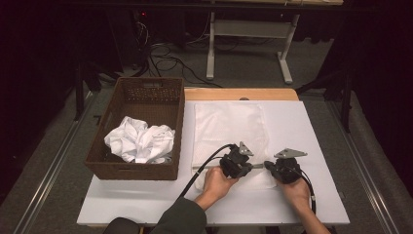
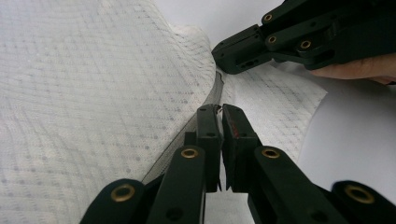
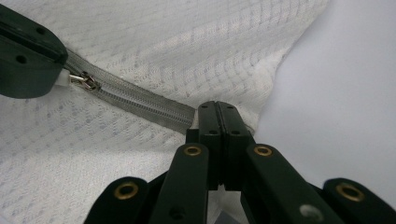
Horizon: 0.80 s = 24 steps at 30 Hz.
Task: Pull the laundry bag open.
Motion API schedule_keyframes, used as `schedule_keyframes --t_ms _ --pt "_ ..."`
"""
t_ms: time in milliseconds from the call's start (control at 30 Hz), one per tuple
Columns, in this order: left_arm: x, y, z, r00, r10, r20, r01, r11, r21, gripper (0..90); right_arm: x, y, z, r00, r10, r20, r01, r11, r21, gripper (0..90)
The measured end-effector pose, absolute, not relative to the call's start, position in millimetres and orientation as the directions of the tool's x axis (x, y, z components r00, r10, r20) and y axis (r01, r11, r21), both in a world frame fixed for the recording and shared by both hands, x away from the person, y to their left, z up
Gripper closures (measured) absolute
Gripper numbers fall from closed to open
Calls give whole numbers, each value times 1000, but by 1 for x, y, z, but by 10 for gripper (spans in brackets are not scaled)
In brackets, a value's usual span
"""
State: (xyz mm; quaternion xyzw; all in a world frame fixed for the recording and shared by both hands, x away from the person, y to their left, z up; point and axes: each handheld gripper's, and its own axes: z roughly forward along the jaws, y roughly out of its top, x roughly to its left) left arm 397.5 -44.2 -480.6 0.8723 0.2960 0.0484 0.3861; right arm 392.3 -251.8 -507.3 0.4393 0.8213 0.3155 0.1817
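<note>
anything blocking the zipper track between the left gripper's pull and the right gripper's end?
Nothing visible. The left gripper holds the zipper pull; the grey zipper runs bare across the white mesh bag to the right gripper, shut on the bag's end.

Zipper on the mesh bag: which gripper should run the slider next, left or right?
Left, probably. In the right gripper view the left gripper is already shut on the zipper pull. The right gripper is clamped on the end of the zipper tape at the mesh bag corner, so it suits anchoring.
</note>
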Motion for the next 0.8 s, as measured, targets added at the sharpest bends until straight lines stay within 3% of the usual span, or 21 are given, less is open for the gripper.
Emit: schedule_keyframes --t_ms 800 --pt "392 -29 -475 820 557 -134 469 -518 716 860 392 -251 -507 -542 840 -18 614 410 674 900"
